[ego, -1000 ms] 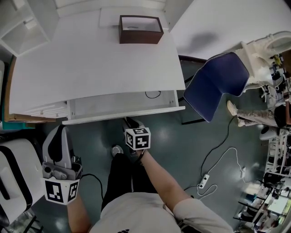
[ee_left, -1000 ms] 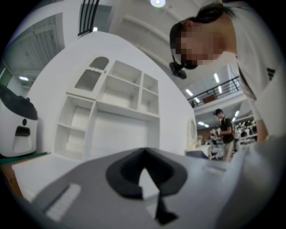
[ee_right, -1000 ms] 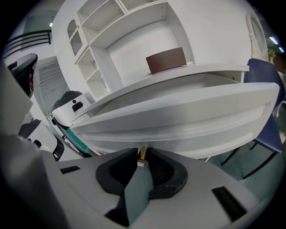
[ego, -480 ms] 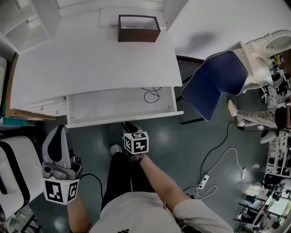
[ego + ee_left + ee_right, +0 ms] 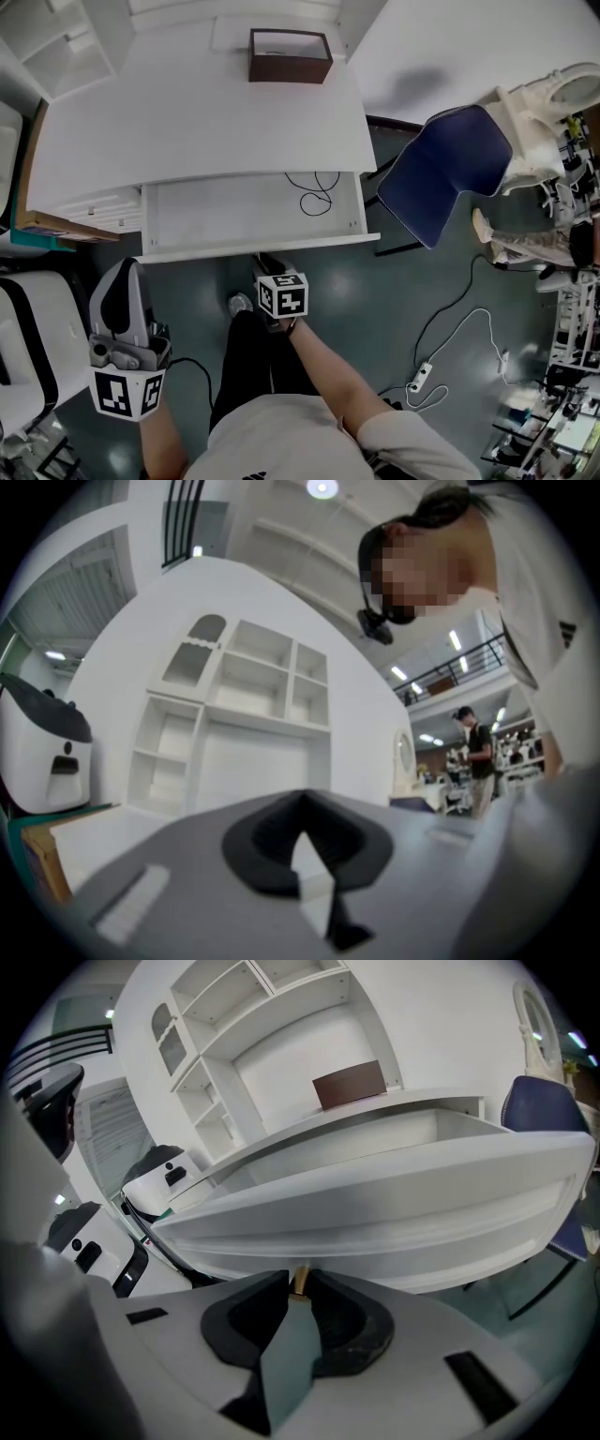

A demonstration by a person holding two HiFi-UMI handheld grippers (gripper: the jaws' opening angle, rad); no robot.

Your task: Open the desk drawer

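The white desk (image 5: 206, 112) fills the upper head view, and its drawer (image 5: 216, 216) stands pulled out toward me. A thin black cable (image 5: 314, 192) lies inside it at the right. My right gripper (image 5: 268, 260) sits at the middle of the drawer front (image 5: 394, 1204). In the right gripper view it (image 5: 300, 1283) is shut on the small brass drawer knob (image 5: 300, 1279) under the front's lower edge. My left gripper (image 5: 118, 272) hangs at the lower left, apart from the desk. In its own view the left gripper (image 5: 302, 803) is shut on nothing and faces a white shelf unit (image 5: 244, 724).
A brown open box (image 5: 289, 56) stands at the desk's far edge. A blue chair (image 5: 445, 178) sits right of the drawer. A white chair (image 5: 28, 347) is at the left, and a power strip with cables (image 5: 422, 375) lies on the floor. My legs (image 5: 248, 366) are below the drawer.
The drawer has slid further out toward me, showing more of its inside and the cable. My right gripper came back with the knob. The left gripper has barely shifted.
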